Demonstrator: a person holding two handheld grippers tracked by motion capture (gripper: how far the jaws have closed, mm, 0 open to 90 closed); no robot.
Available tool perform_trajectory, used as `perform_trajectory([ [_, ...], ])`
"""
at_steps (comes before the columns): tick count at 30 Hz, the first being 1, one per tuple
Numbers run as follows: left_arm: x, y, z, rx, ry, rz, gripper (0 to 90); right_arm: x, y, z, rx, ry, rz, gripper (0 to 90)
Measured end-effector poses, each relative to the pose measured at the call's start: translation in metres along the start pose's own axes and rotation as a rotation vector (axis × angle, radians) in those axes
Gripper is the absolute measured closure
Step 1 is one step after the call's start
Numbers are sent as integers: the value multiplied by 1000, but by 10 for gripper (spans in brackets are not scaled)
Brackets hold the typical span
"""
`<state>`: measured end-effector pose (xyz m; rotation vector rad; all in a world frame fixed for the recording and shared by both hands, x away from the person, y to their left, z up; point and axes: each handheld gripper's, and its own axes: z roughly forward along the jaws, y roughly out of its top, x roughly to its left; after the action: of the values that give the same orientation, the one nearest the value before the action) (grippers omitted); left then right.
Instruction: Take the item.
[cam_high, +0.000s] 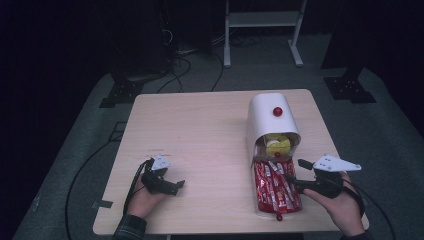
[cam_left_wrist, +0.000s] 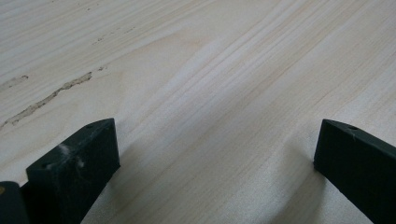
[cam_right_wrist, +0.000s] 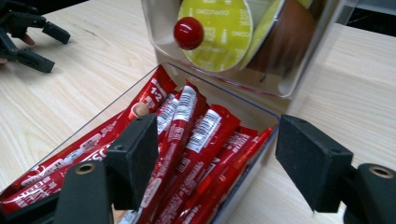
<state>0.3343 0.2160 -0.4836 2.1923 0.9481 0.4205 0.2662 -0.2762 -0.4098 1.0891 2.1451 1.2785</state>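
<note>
Because the clear drawer (cam_right_wrist: 243, 109) of red sachets (cam_right_wrist: 196, 135) stands pulled out below the white dispenser (cam_high: 267, 117), the right gripper (cam_right_wrist: 215, 154) straddles its wall, released; the left gripper (cam_high: 172, 185) rests spread wide, empty, well left of the drawer.

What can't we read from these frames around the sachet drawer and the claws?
- Red sachets: count and lower layers hidden, stacked on each other; right claw jaw covers some in right gripper view.
- Sachet print: too small in high view, cut off in right gripper view.
- Yellow capsules: number hidden by white dispenser hood.
- Left claw: jaw gap small and dim in high view.
</note>
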Motion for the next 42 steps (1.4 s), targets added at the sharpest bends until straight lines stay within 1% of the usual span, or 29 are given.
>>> perform_trajectory([
  [8,0,0,0,0,0,0,0,4,-1,4,4,19,-8,293],
  [20,0,0,0,0,0,0,0,12,-2,13,18,54,-35,297],
  [34,0,0,0,0,0,0,0,16,-4,20,33,72,-46,302],
  [42,0,0,0,0,0,0,0,18,-5,22,48,84,-50,346],
])
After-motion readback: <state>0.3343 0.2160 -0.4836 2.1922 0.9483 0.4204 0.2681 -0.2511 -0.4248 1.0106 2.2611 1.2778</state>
